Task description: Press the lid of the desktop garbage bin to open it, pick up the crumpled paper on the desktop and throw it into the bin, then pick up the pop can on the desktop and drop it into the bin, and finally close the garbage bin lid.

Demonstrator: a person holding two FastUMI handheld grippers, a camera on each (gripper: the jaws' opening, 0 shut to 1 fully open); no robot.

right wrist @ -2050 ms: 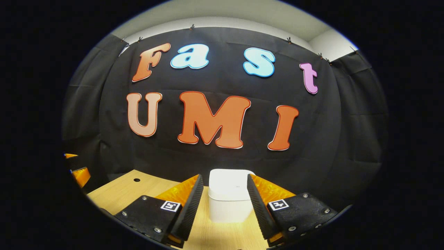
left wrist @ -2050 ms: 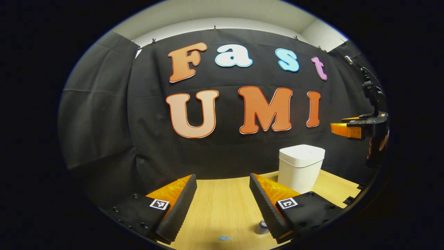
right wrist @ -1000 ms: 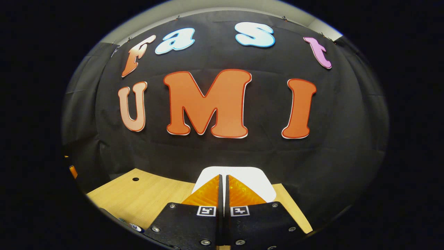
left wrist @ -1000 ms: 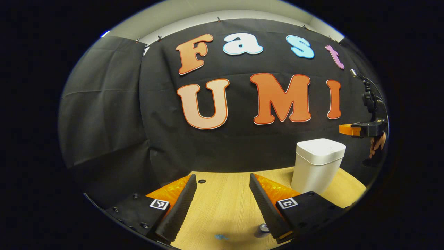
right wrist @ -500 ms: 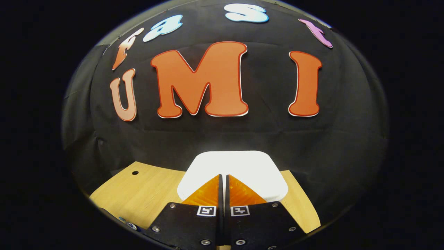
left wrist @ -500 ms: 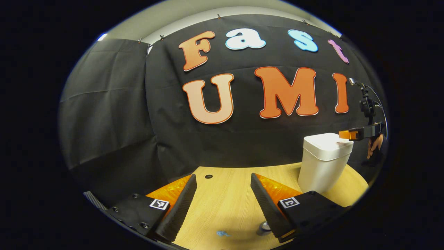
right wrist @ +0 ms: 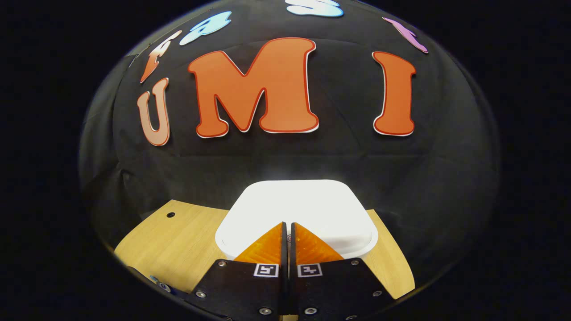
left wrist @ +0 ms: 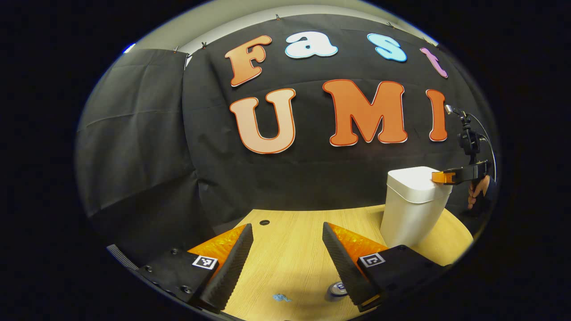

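A white bin (left wrist: 412,209) stands on the wooden table (left wrist: 290,254) at the right in the left gripper view, its lid (right wrist: 303,205) down. My right gripper (right wrist: 287,226) is shut, with nothing between its fingers, and its tips rest on the front of that lid; the same gripper (left wrist: 439,177) shows at the lid's right edge, held by a hand (left wrist: 475,191). My left gripper (left wrist: 285,232) hangs open above the table. The top of a pop can (left wrist: 337,289) peeks out beside its right finger. A small blue scrap (left wrist: 280,297) lies near the front edge.
A round hole (left wrist: 264,222) (right wrist: 171,215) is cut in the tabletop near the back. The black cloth wall hangs close behind the bin. A black stand with a cable (left wrist: 468,133) rises at the far right.
My right gripper shut, moved forward and came down until its tips met the bin lid. My left gripper drifted a little, still open.
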